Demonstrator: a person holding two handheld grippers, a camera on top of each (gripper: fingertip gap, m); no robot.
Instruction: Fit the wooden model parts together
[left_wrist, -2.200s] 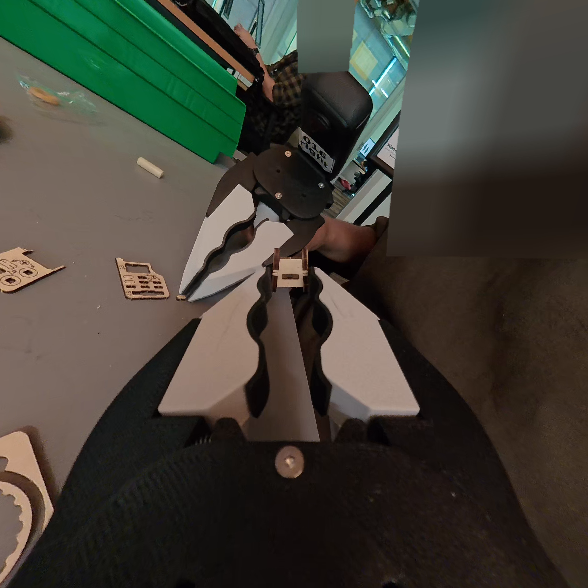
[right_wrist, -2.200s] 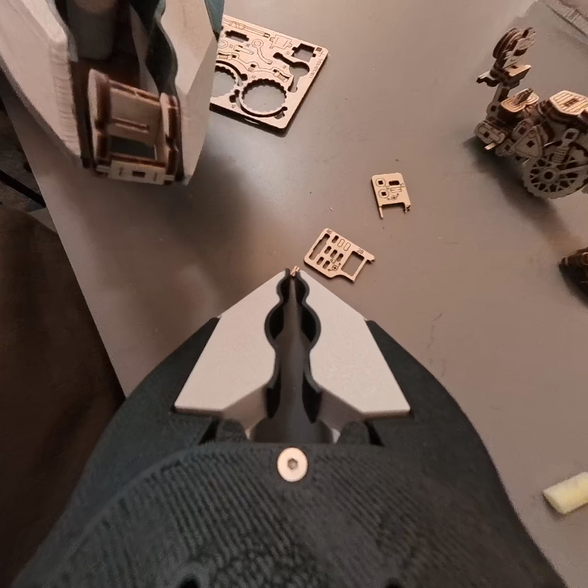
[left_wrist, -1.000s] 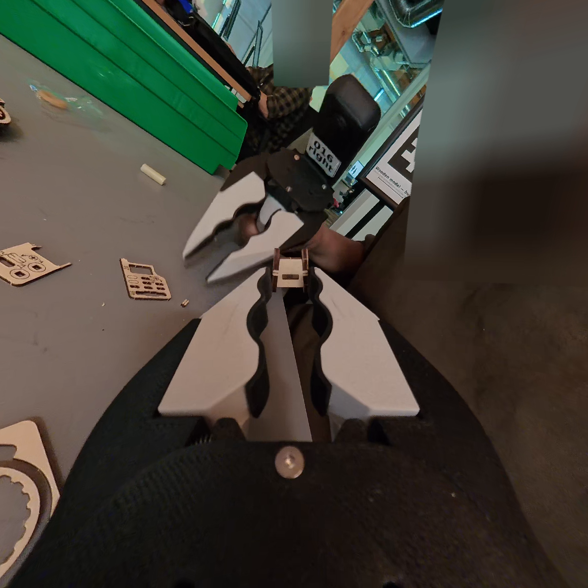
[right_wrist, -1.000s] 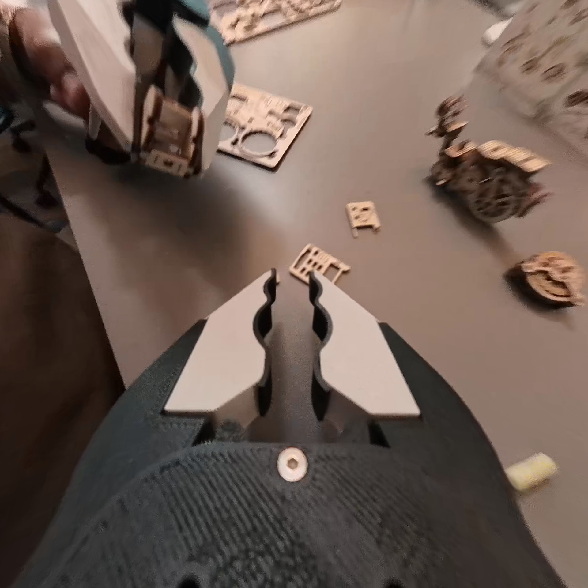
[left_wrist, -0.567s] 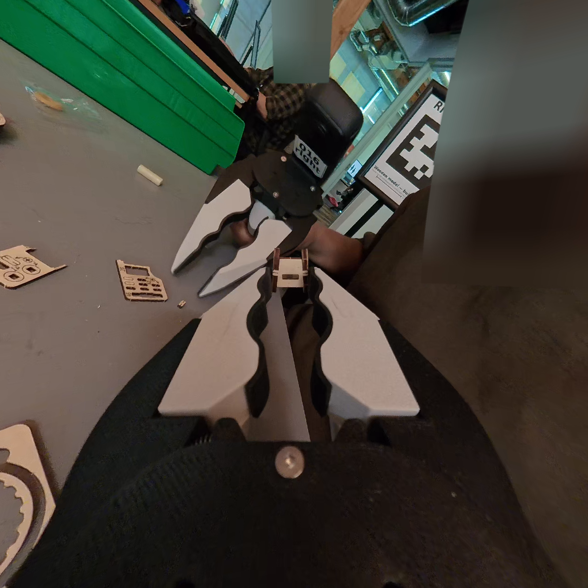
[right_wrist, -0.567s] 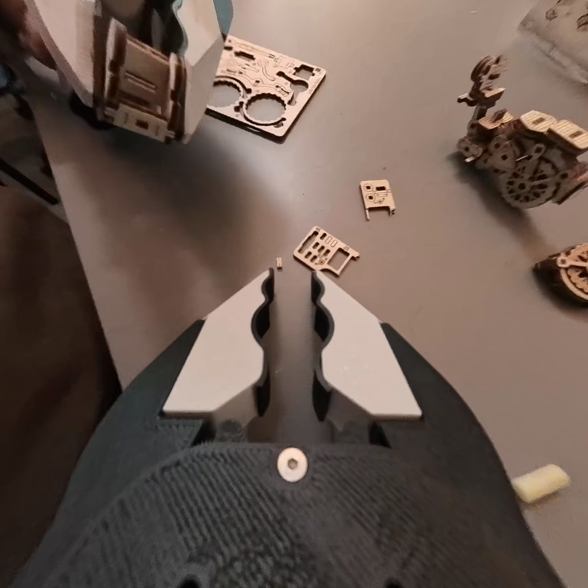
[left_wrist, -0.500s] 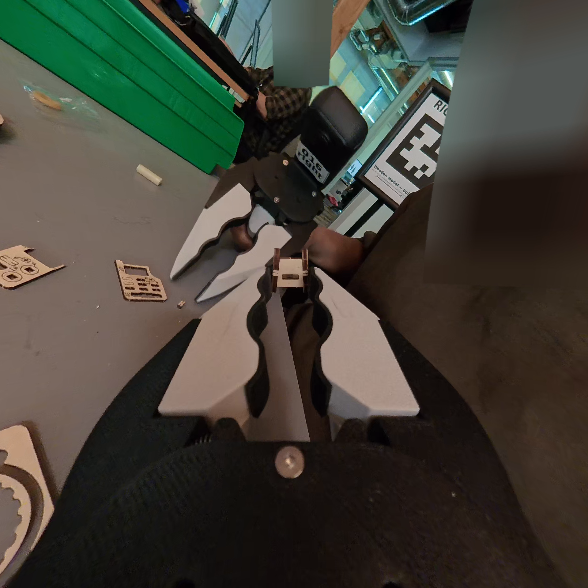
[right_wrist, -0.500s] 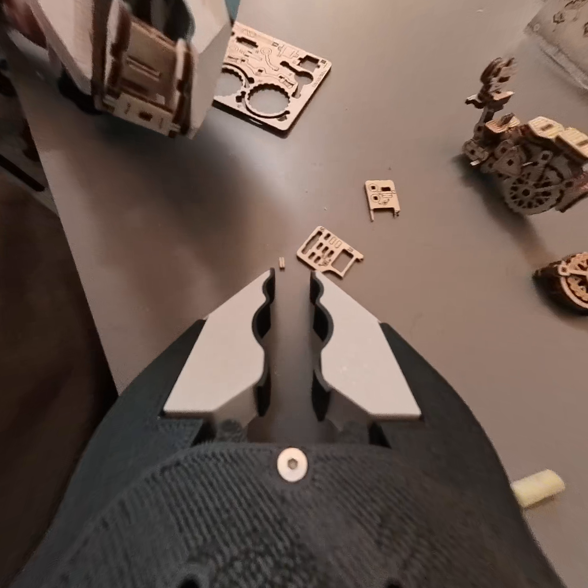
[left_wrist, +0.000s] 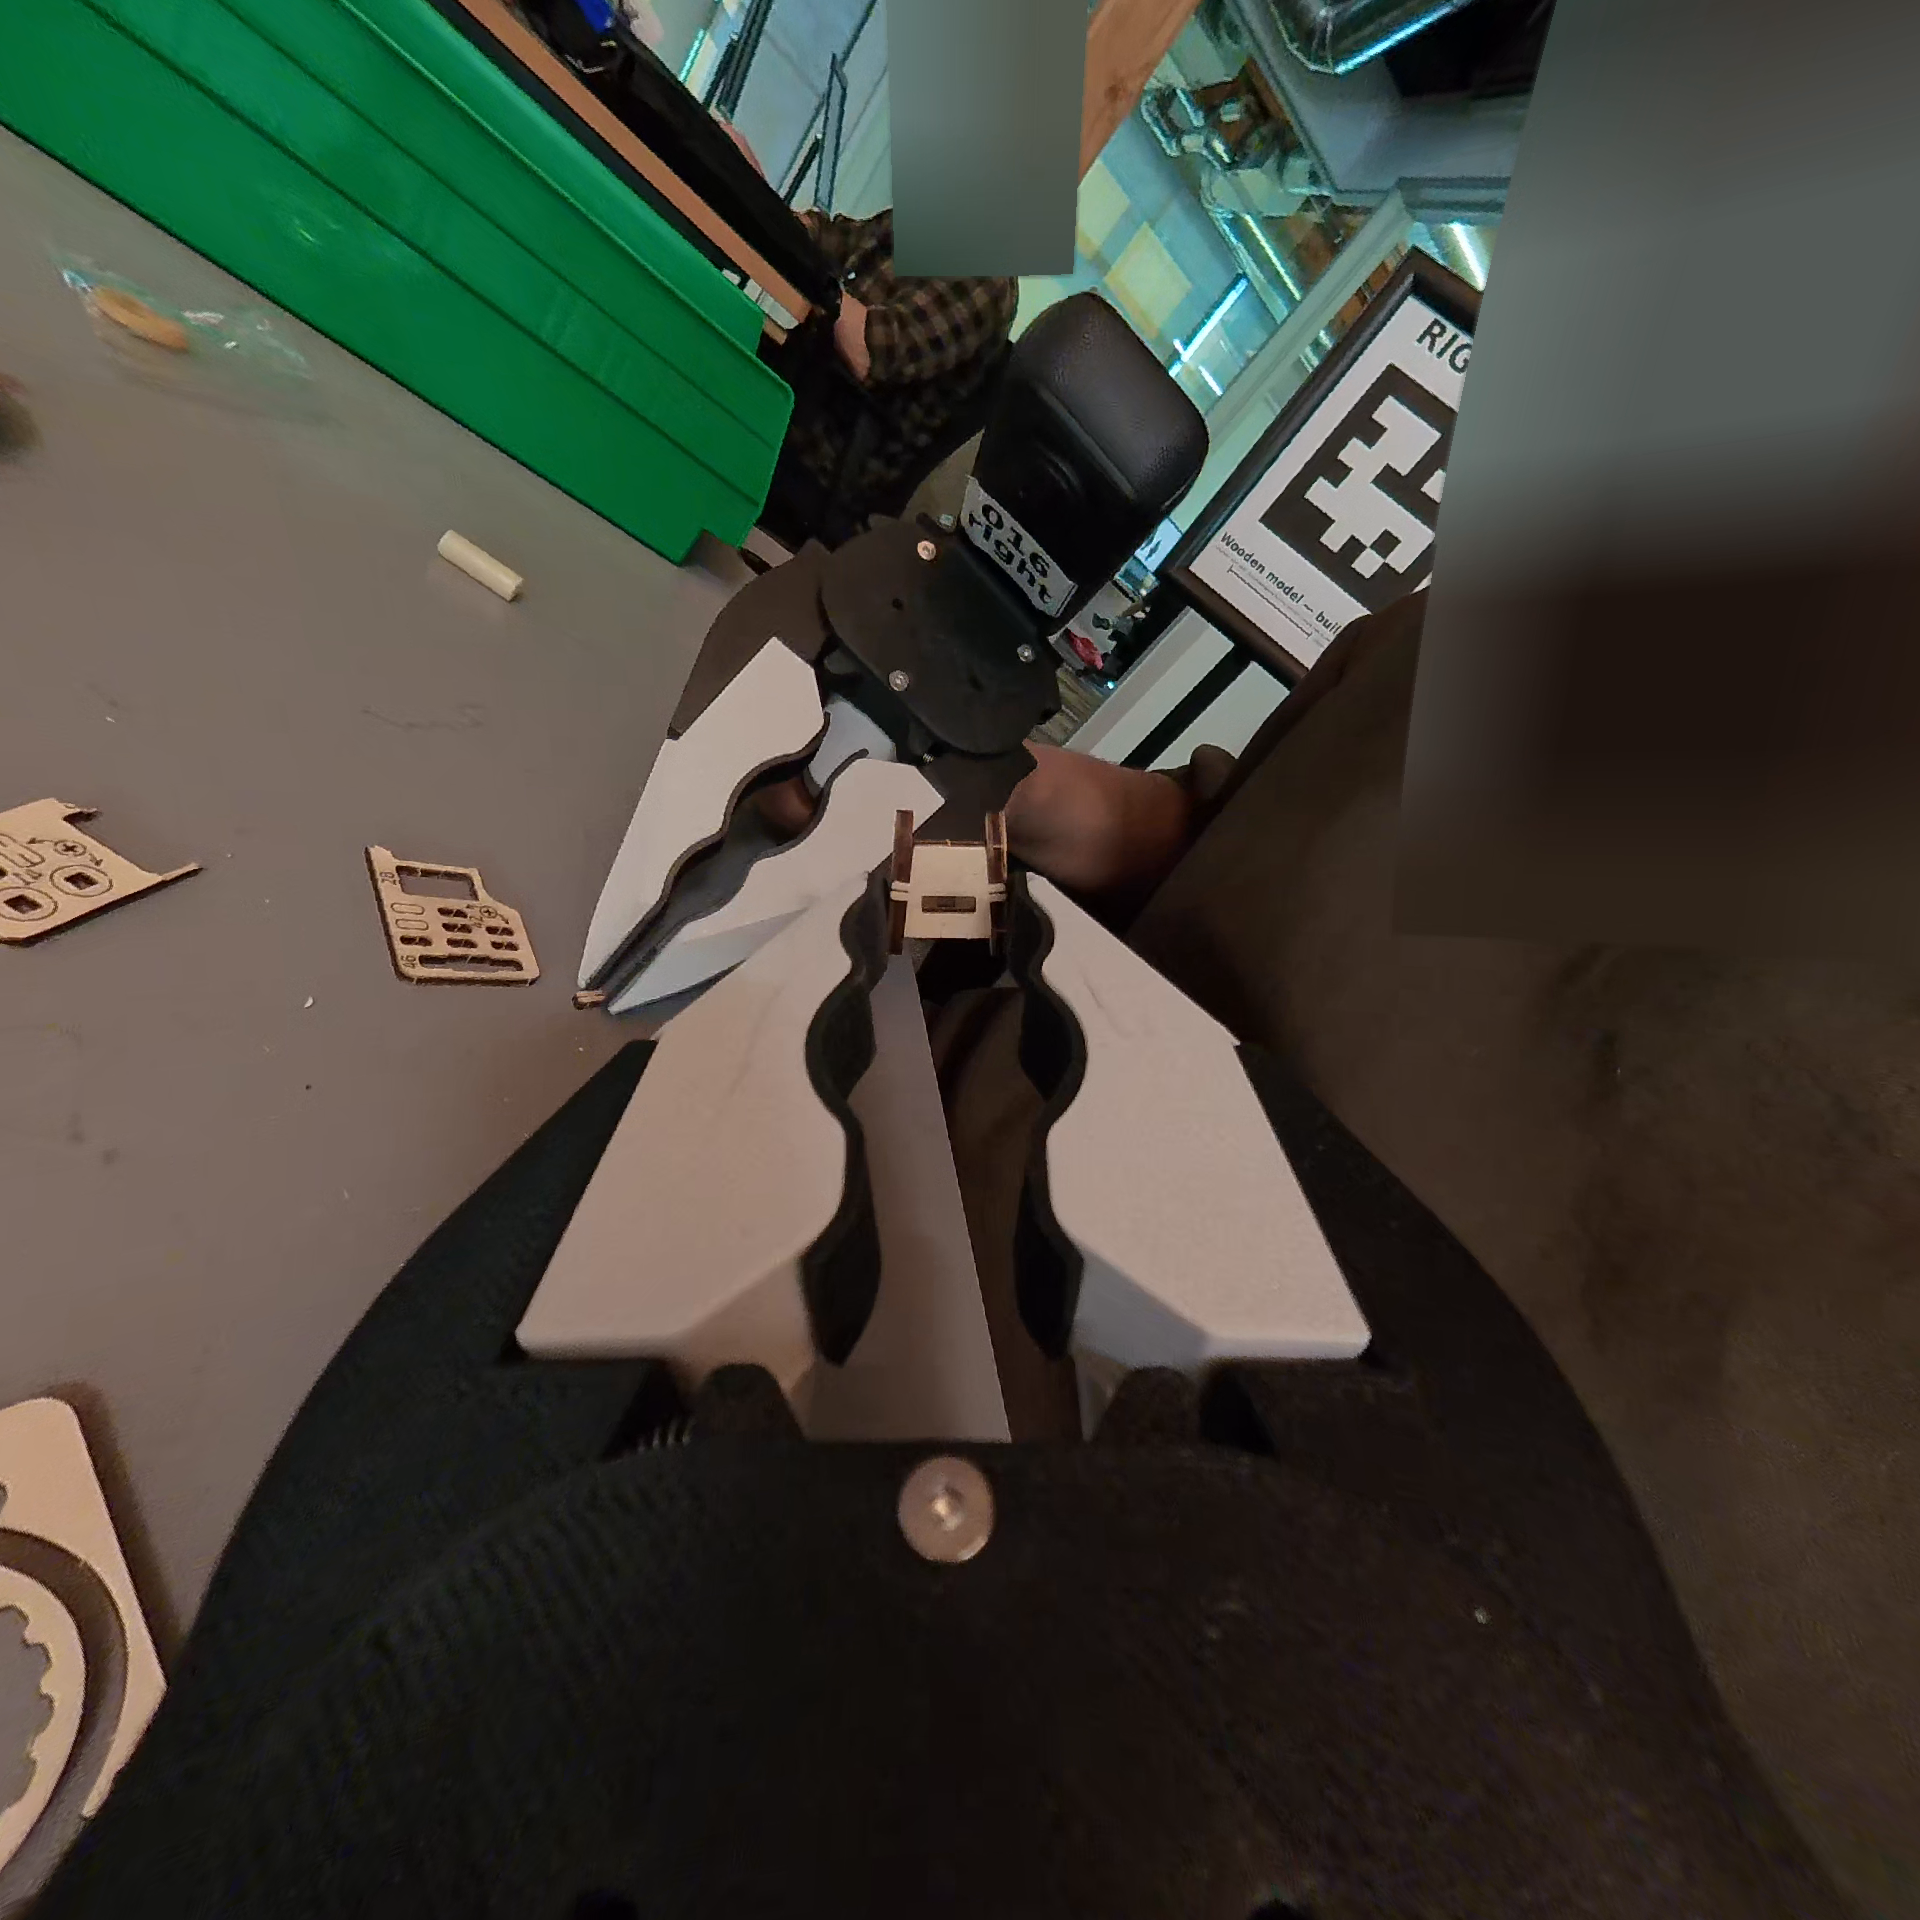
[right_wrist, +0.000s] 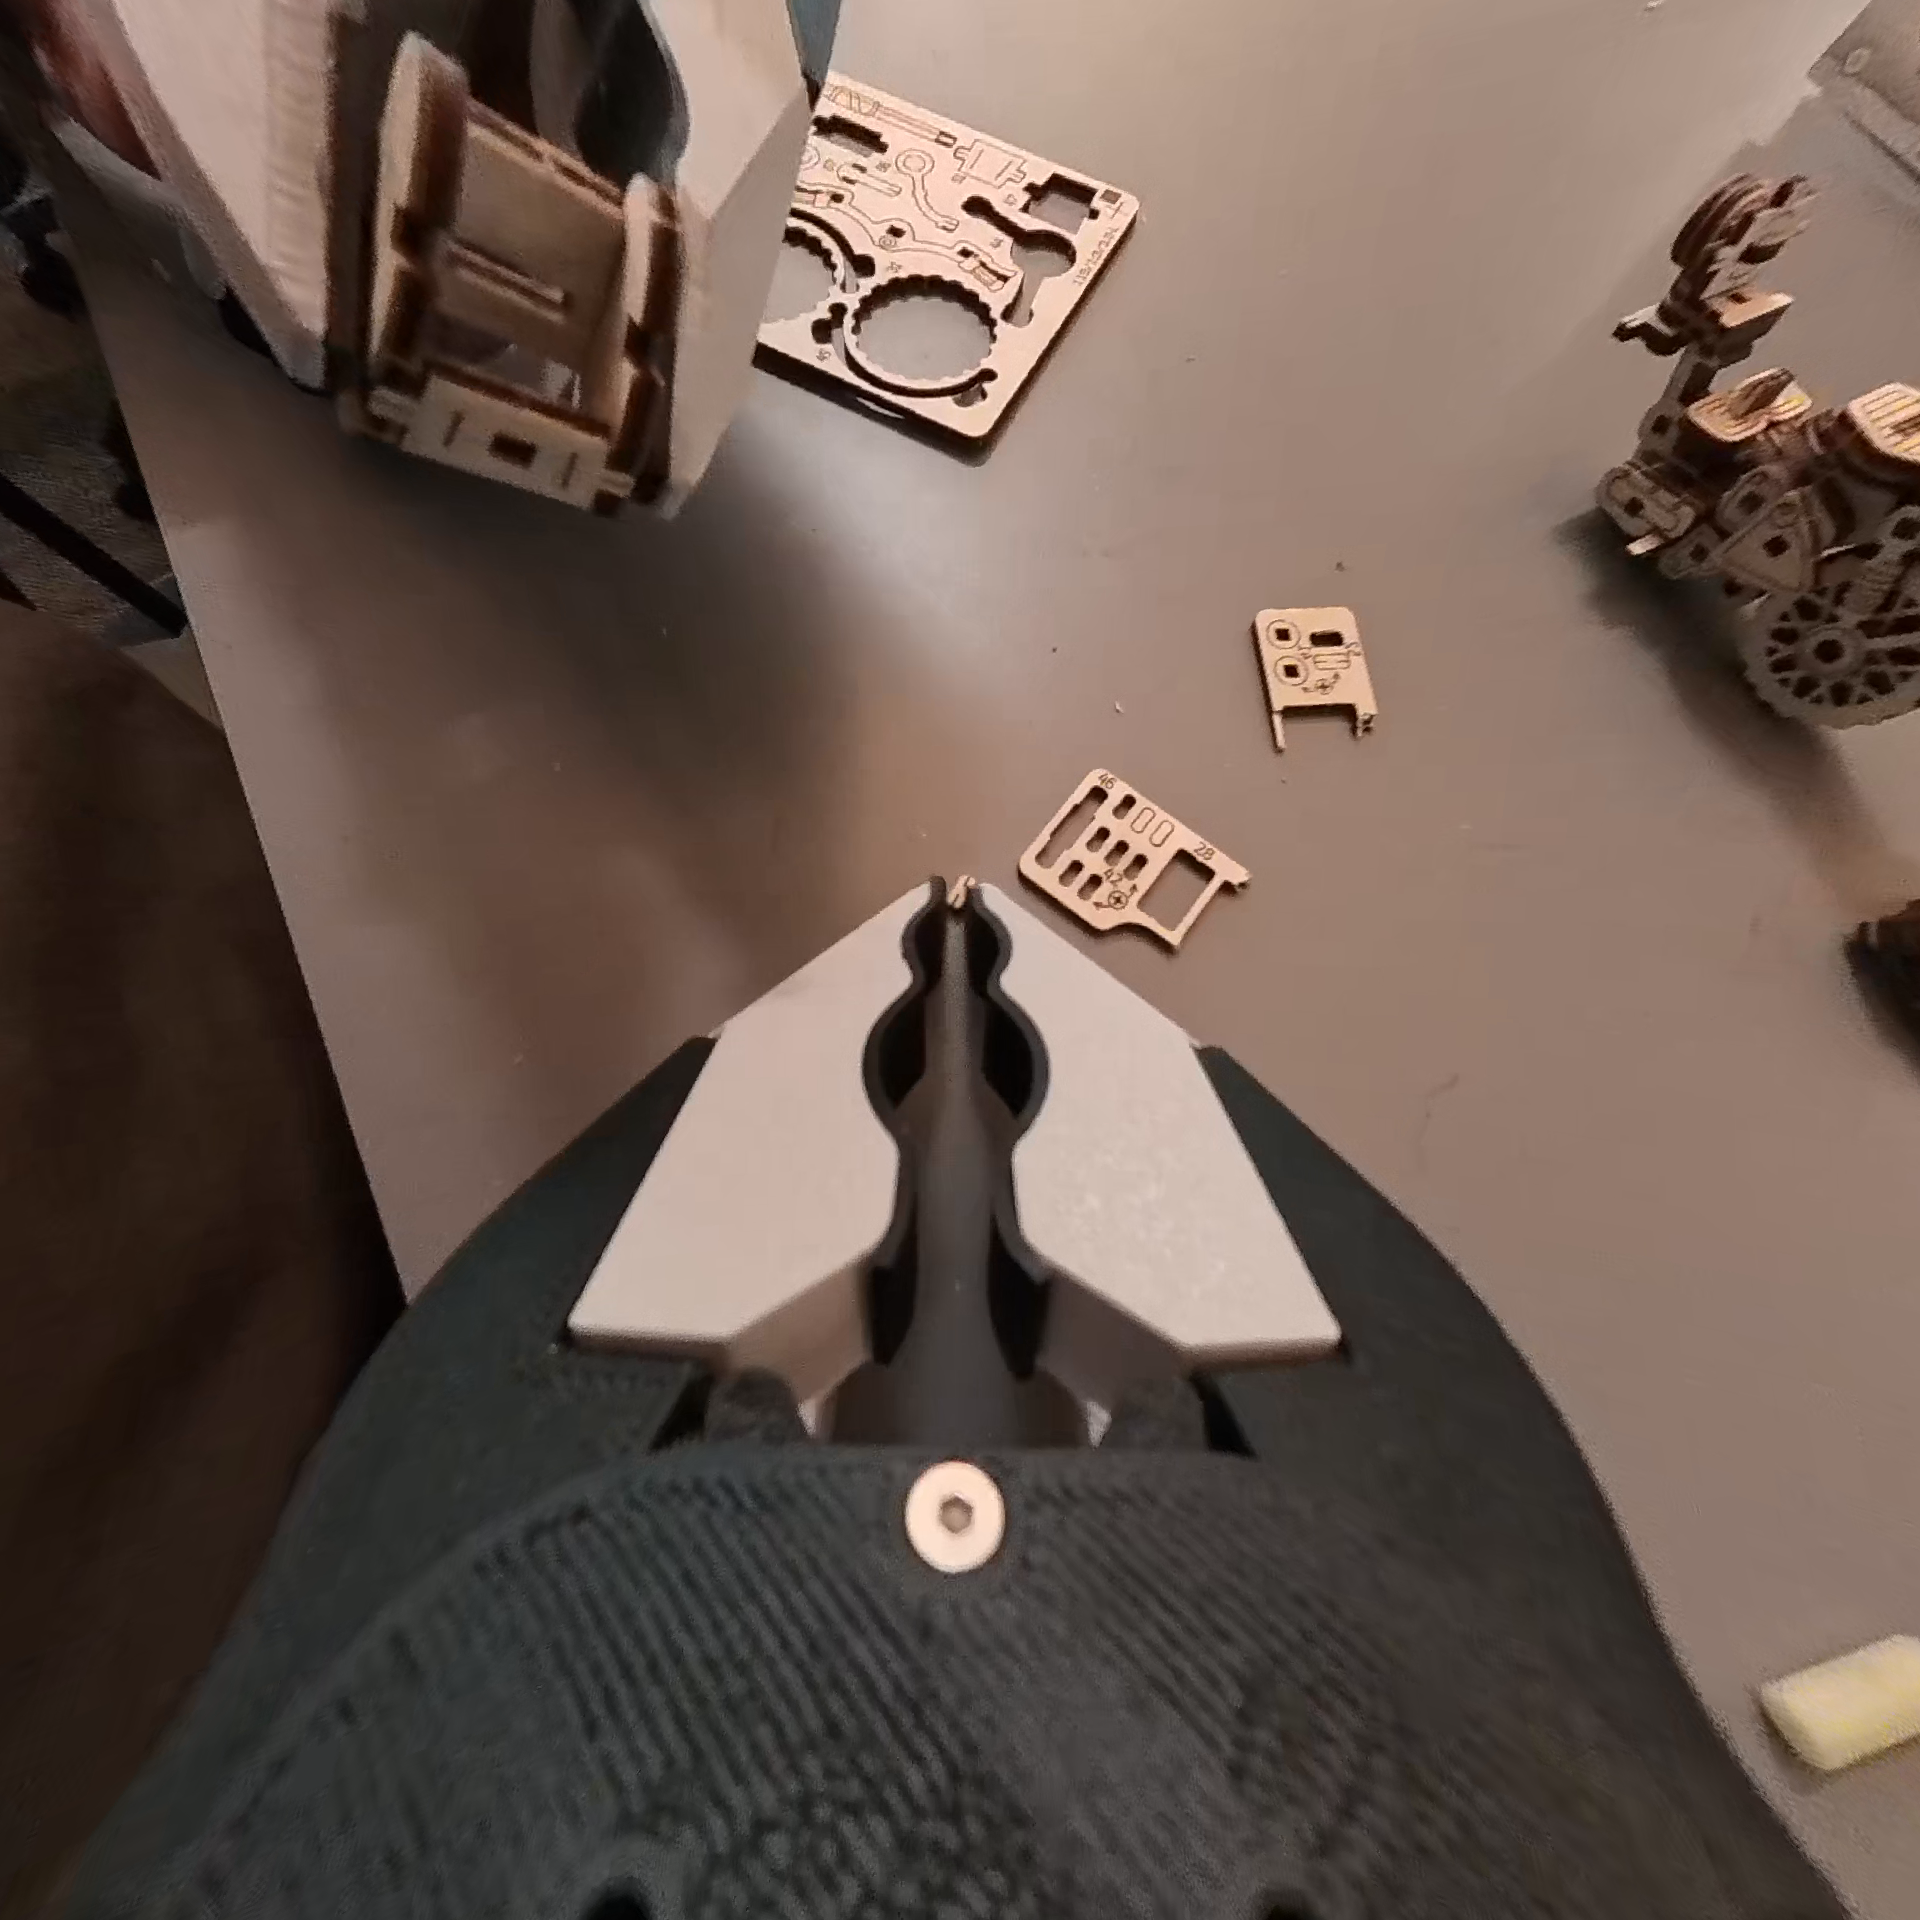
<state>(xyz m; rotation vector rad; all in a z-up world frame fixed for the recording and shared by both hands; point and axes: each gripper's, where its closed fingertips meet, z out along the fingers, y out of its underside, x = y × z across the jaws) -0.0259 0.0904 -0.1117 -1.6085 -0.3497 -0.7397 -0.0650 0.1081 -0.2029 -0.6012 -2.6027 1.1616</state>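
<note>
While the left claw (left_wrist: 948, 906) is clamping a small wooden box part (left_wrist: 948, 891) between its tips, the box part is sitting off the surface (left_wrist: 260, 665), over the surface's near edge. In the right wrist view the same box part (right_wrist: 499, 312) is showing at 11 o'clock, wedged between the left claw's grey fingers (right_wrist: 743, 260).

The right claw (right_wrist: 958, 891) is pinching a tiny peg (right_wrist: 960, 888) at its very tips, its jaws nearly touching. In the left wrist view that claw (left_wrist: 613, 992) is pointing down at 10 o'clock, with the peg (left_wrist: 587, 1000) poking out just above the surface.

Just beside the right claw's tips, at 1 o'clock, a slotted sheet scrap (right_wrist: 1130, 858) is lying flat. Farther out at 1 o'clock, a smaller scrap (right_wrist: 1314, 675) is lying with two legs pointing back. A large punched sheet (right_wrist: 956, 260) is lying at 12 o'clock, partly behind the left claw. At 2 o'clock a built wooden model (right_wrist: 1787, 520) with gears is standing. A pale foam piece (right_wrist: 1844, 1730) is lying at 4 o'clock.

In the left wrist view, a green crate (left_wrist: 416, 260) is sitting at 11 o'clock, at the surface's far side.
</note>
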